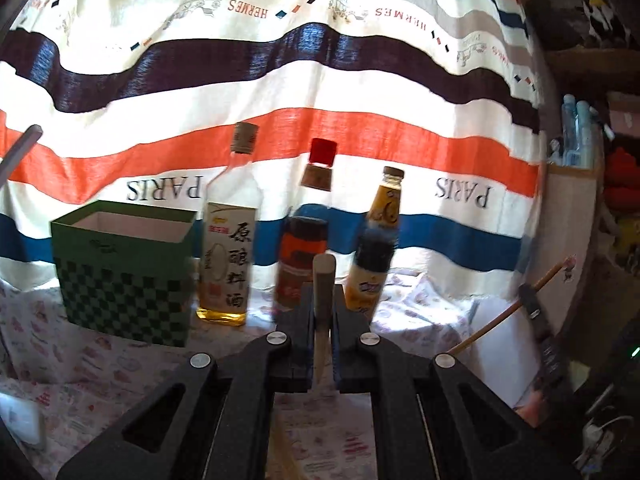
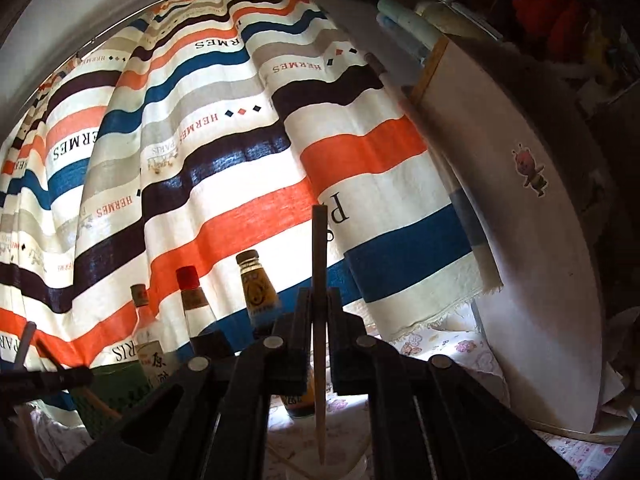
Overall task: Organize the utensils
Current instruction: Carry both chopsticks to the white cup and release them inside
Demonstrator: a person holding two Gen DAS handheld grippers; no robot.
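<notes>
In the left wrist view my left gripper (image 1: 323, 292) is shut on a pale wooden utensil handle (image 1: 323, 276) that sticks up between its fingers. Behind it on the table stands an open green checkered box (image 1: 124, 276). At the right, blurred, my right gripper (image 1: 530, 300) is shut on a thin wooden chopstick (image 1: 492, 322). In the right wrist view the right gripper (image 2: 319, 292) clamps that chopstick (image 2: 319, 248) upright, its tapered tip low in the frame. The left gripper (image 2: 48, 382) shows dark at the far left, with the green box (image 2: 116, 394) beside it.
Several sauce and cooking-wine bottles (image 1: 226, 256) stand in a row right of the box on a patterned tablecloth (image 1: 80, 364). A striped curtain (image 1: 320, 80) hangs close behind. A white board (image 2: 520, 240) leans at the right. A pale rod (image 1: 24, 148) crosses the left edge.
</notes>
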